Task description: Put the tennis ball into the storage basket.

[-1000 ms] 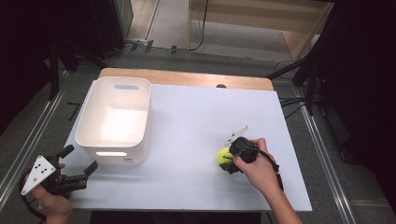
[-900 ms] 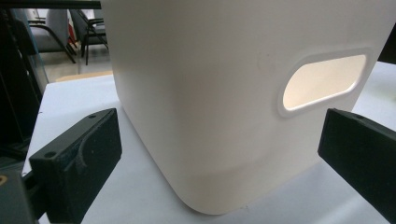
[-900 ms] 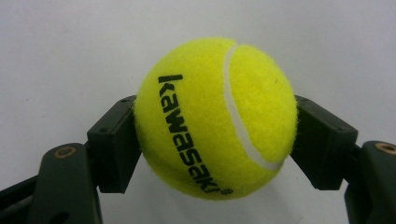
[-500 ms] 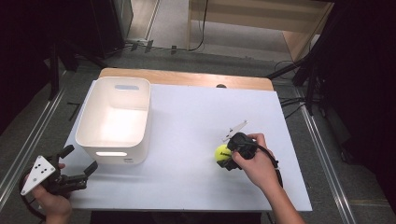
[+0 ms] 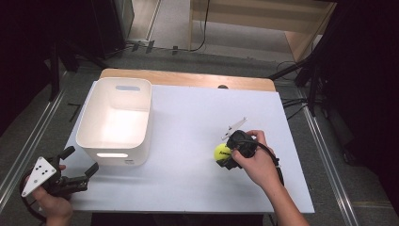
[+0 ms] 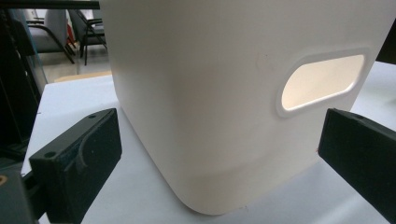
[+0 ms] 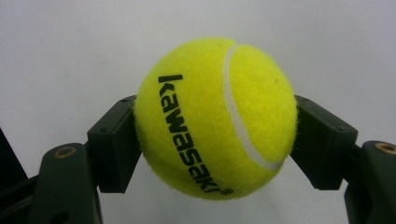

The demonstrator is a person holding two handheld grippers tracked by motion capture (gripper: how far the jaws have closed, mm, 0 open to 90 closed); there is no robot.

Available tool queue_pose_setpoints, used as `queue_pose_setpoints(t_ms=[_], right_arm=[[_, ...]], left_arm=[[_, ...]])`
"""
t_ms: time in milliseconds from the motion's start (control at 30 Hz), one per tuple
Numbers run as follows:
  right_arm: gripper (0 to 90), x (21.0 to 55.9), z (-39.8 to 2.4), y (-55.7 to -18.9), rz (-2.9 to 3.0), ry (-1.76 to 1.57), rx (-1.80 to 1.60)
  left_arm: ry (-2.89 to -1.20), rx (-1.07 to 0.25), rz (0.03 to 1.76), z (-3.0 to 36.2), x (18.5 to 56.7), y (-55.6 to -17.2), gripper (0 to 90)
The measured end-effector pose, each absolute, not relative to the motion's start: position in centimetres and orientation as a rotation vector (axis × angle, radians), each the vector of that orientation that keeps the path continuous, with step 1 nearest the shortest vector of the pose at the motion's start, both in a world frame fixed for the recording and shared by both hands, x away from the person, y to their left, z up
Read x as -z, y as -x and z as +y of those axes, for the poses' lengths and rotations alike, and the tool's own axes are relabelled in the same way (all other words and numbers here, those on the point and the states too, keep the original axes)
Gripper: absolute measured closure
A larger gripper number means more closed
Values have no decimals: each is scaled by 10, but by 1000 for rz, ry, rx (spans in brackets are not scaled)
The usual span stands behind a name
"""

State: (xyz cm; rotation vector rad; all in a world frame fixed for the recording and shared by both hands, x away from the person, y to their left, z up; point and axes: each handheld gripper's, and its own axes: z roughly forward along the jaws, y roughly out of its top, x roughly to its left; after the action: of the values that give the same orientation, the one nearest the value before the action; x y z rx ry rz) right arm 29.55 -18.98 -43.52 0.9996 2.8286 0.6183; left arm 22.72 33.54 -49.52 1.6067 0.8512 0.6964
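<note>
Your left gripper [image 5: 75, 176] sits at the near left corner of the bench [image 5: 188, 188], its fingers [image 6: 77, 158] spread wide apart with nothing between them. Just ahead of those fingers stands the white bin [image 5: 115, 122]; in the left gripper view its near wall [image 6: 224, 102] rises between the two fingers, untouched, with the oval handle slot [image 6: 322, 81] above the finger on that view's right. The left hand [image 5: 54, 207] grips the tool body from below, and the grey three-cornered plate [image 5: 37, 175] faces up. Further in, on the right half of the bench, your right hand [image 5: 256, 162] holds the right gripper [image 5: 225, 156] pointing toward the bin side. Its fingers [image 7: 114, 144] are clamped on the tennis ball [image 5: 222, 152], one pad pressed on each flank. In the right gripper view the ball [image 7: 217, 116] sits squarely between the fingers, yellow felt with a white seam and black "Kawasaki" lettering running lengthwise, the white bench surface behind it. The ball is well apart from the bin, with bare bench between them. Beyond the white surface a wooden strip [image 5: 188, 79] runs along the far edge of the bench.
</note>
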Motion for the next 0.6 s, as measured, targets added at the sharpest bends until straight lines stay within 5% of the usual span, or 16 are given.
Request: queue_pose_setpoints(t_ms=[600], right_arm=[[236,417,-163,-307,2876,-915,-614]], left_arm=[[-1610,-694,846,336,495,-227,0]])
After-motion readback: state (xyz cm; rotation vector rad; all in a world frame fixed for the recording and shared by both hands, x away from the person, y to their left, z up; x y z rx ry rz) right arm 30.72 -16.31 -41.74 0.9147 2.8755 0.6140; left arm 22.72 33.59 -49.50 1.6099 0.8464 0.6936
